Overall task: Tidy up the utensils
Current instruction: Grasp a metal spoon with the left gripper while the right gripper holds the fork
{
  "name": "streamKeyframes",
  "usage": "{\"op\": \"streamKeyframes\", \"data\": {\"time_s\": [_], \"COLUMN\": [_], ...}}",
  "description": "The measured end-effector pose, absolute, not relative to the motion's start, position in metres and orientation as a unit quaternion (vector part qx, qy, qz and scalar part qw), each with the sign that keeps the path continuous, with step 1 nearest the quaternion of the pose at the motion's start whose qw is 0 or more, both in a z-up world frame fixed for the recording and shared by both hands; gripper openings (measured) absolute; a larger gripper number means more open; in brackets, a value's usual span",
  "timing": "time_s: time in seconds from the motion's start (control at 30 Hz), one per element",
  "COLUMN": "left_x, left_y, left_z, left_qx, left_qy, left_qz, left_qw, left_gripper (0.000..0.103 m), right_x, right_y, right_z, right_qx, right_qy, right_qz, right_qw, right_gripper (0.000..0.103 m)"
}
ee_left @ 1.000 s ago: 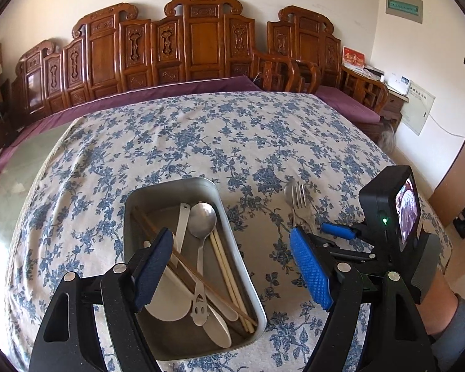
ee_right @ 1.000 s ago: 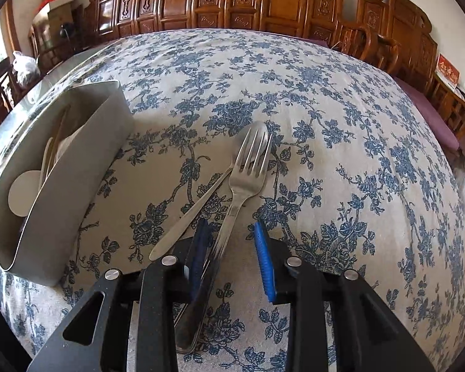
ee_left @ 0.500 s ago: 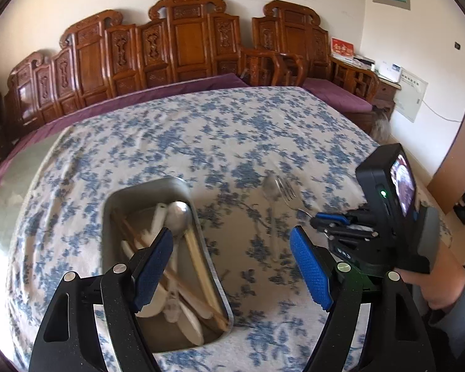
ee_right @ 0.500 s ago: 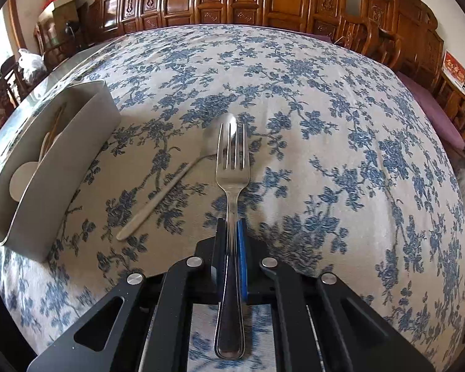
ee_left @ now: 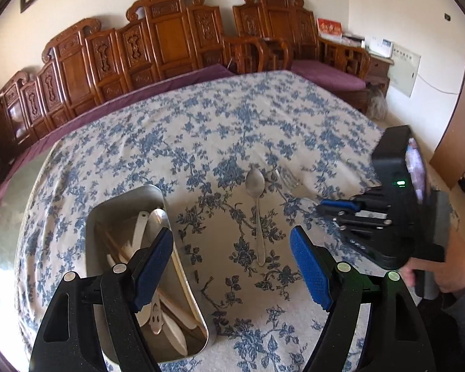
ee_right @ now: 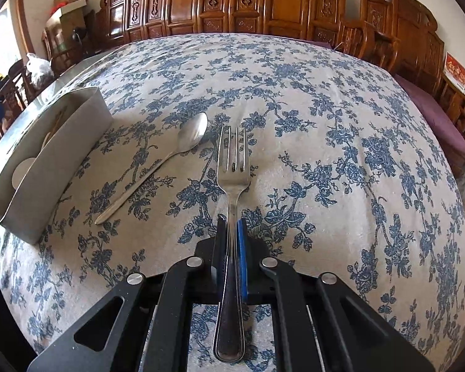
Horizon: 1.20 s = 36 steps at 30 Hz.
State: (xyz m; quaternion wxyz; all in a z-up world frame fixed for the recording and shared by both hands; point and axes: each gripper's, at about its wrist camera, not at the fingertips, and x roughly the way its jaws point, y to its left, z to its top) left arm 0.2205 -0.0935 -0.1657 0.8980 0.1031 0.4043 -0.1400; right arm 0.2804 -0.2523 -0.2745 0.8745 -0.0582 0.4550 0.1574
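— So, what is the right gripper (ee_right: pixel 232 235) doing over the blue-flowered tablecloth (ee_right: pixel 325 124)?

— It is clenching a steel fork (ee_right: pixel 232 167) by the handle, blue pads pressed against both sides of the shaft. The tines are pointing toward twelve o'clock in the right wrist view, and the handle's butt is jutting back toward six between the black arms.

— And the other utensils?

— A steel spoon (ee_right: pixel 158 164) is lying on the cloth at about ten o'clock from the fork's head, bowl toward one o'clock, handle trailing toward seven. Beyond it, at nine o'clock, a metal tray (ee_right: pixel 55 161) is sitting on the cloth and holding pale utensils.

— What is the left gripper (ee_left: pixel 232 266) showing?

— Its fingers (ee_left: pixel 310 269) are standing wide apart with nothing between them, hanging over the cloth. In its view the spoon (ee_left: pixel 257 207) is lying at twelve o'clock from the gap, and the tray (ee_left: pixel 133 198) is sitting at nine to seven o'clock, holding what seem to be chopsticks and pale spoons (ee_left: pixel 173 328), partly hidden behind the left finger. At three o'clock, a person's hand (ee_left: pixel 434 272) is gripping the right gripper (ee_left: pixel 322 209), with the fork (ee_left: pixel 290 183) poking out toward eleven.
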Motion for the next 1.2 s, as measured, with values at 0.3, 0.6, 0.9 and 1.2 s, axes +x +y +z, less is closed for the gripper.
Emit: {"op": "streamKeyframes", "data": {"time_s": [0.3,0.6,0.9,1.2], "left_x": [0.262,0.296,0.319,0.311], "left_y": [-0.114,-0.139,-0.147,-0.148], "left_z": [-0.187,-0.225,-0.252,-0.25], "left_qx": [0.118,0.116,0.096,0.107], "left_qy": [0.438,0.491,0.533,0.529], "left_qz": [-0.147,-0.166,-0.159,-0.158], "left_qw": [0.879,0.847,0.826,0.827], "left_gripper": [0.061,0.031,0.009,0.002], "right_x": [0.295,0.304,0.306,0.304], "right_y": [-0.278,-0.29,-0.288,-0.282], "right_z": [-0.273,-0.275,-0.274,-0.272], "right_qx": [-0.03,-0.012,-0.005,-0.006], "right_qy": [0.449,0.452,0.451,0.449], "right_qz": [0.145,0.145,0.157,0.162], "right_qw": [0.881,0.88,0.879,0.879], "right_gripper": [0.009,0.009,0.009,0.009]}}
